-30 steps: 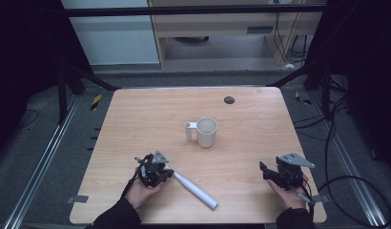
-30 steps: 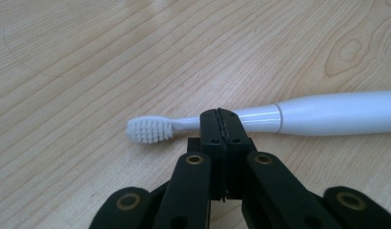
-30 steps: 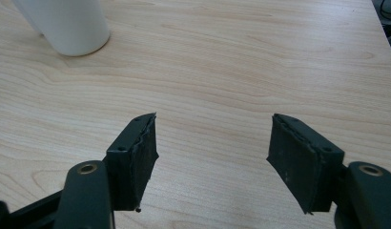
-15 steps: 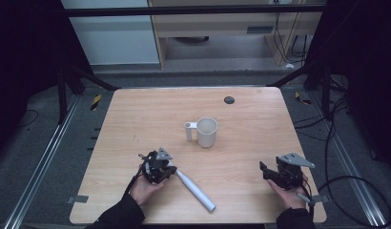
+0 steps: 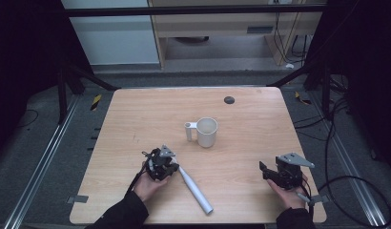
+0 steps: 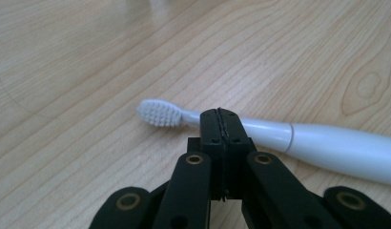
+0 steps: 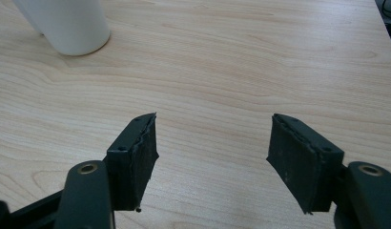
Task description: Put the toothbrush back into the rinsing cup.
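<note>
A pale wooden worktop (image 5: 136,119) under dim room light, with a white mug (image 5: 206,131) upright near the middle. Left hand (image 5: 148,183) comes in low from the near edge, left claw (image 6: 221,129) clenched tight, its tip set against the neck of the white electric toothbrush (image 6: 327,145), which lies flat just beside it. Nothing caught between the pads. Right hand (image 5: 288,193) rests near the right corner, right claw (image 7: 212,148) spread wide over bare wood, well apart from the mug.

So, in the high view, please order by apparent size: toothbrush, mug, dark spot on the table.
1. toothbrush, longest, though nearer to the camera
2. mug
3. dark spot, clearly the smallest
</note>
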`<state>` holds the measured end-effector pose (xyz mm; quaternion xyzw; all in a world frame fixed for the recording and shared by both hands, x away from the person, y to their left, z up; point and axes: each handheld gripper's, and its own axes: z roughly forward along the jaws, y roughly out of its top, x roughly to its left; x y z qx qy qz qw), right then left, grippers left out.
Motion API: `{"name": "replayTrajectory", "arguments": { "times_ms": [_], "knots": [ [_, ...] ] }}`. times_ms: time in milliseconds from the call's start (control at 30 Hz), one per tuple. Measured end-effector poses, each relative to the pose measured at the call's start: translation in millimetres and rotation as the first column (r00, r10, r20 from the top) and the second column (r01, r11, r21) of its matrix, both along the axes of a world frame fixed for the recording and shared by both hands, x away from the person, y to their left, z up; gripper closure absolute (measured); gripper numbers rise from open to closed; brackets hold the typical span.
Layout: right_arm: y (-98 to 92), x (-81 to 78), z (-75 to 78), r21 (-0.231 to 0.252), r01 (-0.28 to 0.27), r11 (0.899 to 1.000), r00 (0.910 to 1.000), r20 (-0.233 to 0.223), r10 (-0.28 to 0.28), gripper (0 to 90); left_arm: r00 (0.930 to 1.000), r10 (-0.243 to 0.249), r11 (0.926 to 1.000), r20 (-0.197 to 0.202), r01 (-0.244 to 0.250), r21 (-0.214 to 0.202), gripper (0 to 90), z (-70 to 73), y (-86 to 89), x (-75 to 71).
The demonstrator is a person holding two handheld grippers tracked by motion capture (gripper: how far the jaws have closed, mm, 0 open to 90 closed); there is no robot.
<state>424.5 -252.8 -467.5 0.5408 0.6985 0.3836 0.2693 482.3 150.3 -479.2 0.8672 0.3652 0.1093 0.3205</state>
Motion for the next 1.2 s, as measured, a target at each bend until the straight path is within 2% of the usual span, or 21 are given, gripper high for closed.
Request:
{"name": "replayTrajectory", "arguments": {
  "times_ms": [500, 833, 933, 1200],
  "knots": [
    [-0.6, 0.3, -0.3, 0.003, 0.000, 1.000, 1.0000, -0.001, 0.000, 33.6, 0.9996, -0.029, 0.9994, 0.004, 0.029, 0.020, 89.6, -0.8, -20.9, 11.1],
    [-0.4, -0.3, 0.2, 0.007, -0.001, 1.000, 1.0000, -0.002, 0.001, 33.7, 0.9985, -0.052, 0.9986, 0.016, 0.051, 0.016, 89.6, -1.0, -36.3, 15.7],
    [-0.7, -0.4, 0.2, 0.003, -0.001, 1.000, 1.0000, 0.002, 0.001, 33.7, 0.9982, -0.059, 0.9981, 0.014, 0.058, 0.021, 89.6, -0.8, -36.9, 14.9],
    [-2.1, -1.6, 0.8, 0.004, 0.003, 1.000, 1.0000, 0.007, -0.003, 33.9, 0.9974, -0.063, 0.9979, 0.034, 0.064, -0.014, 89.6, 11.7, -29.5, 6.0]
  ]
}}
